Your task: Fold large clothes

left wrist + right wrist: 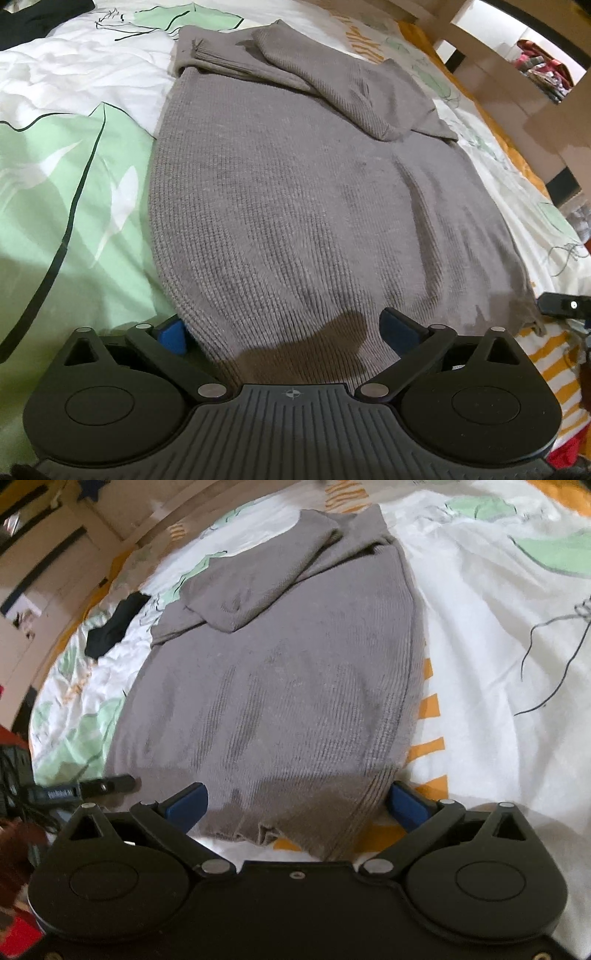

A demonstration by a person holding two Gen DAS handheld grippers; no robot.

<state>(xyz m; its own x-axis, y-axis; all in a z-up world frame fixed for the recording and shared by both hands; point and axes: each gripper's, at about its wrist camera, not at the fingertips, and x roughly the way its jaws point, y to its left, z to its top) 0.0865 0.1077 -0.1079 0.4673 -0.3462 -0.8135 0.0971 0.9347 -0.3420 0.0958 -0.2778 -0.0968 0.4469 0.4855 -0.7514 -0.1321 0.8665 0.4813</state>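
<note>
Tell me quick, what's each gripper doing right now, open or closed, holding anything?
Left gripper: open, jaws on either side of the sweater hem, gripping nothing.
Right gripper: open, straddling the hem corner, gripping nothing.

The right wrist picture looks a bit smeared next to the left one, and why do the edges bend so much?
Right wrist view: motion blur softens the grey sweater and the bedspread. Left wrist view: sharper, the knit ribs on the sweater read clearly. Both views: fisheye lenses bow the edges, and each hand-held gripper casts a dark shadow on the near hem.
</note>
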